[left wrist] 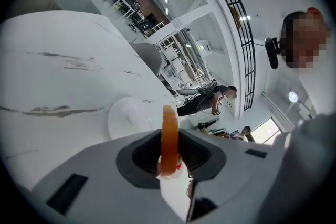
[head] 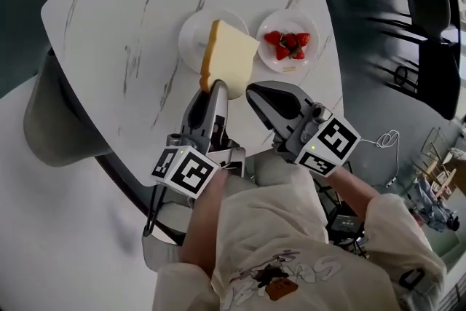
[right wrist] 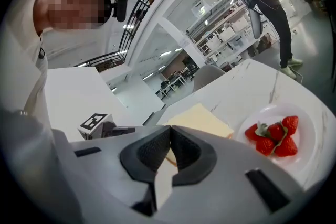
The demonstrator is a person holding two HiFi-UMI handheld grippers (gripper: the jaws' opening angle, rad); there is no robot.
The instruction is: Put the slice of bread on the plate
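Two plates sit side by side on the marbled table (head: 109,18): an empty white plate (head: 191,31), the likely target, and just to its right a second plate (head: 293,68) holding strawberries (head: 289,41). The slice of bread (head: 233,56) is not yet down. It stands nearly upright on edge at the near right side of the empty plate, and in the head view it covers part of that plate. It appears to be clear of the surface, though whether its far edge touches the plate cannot be told. The left gripper (head: 213,89) carries it. In the left gripper view the jaws are clamped on the lower crust of the slice (left wrist: 169,136), which shows edge-on as an orange-brown strip between the dark pads, with the plate (left wrist: 131,118) just beyond and to the left. Gripping one edge seems meant to leave the rest of the slice free to be tipped flat, though soft bread held this way could sag or tear. The right gripper (head: 253,92) hangs just beside the left, near the slice's lower corner but apart from it. In the right gripper view its pads meet at the tips with nothing between them, and the slice (right wrist: 202,119) and strawberries (right wrist: 275,136) lie beyond. It looks like a spare hand kept close. What remains, by my reading, is to lower the slice, tip it over the plate and let go.
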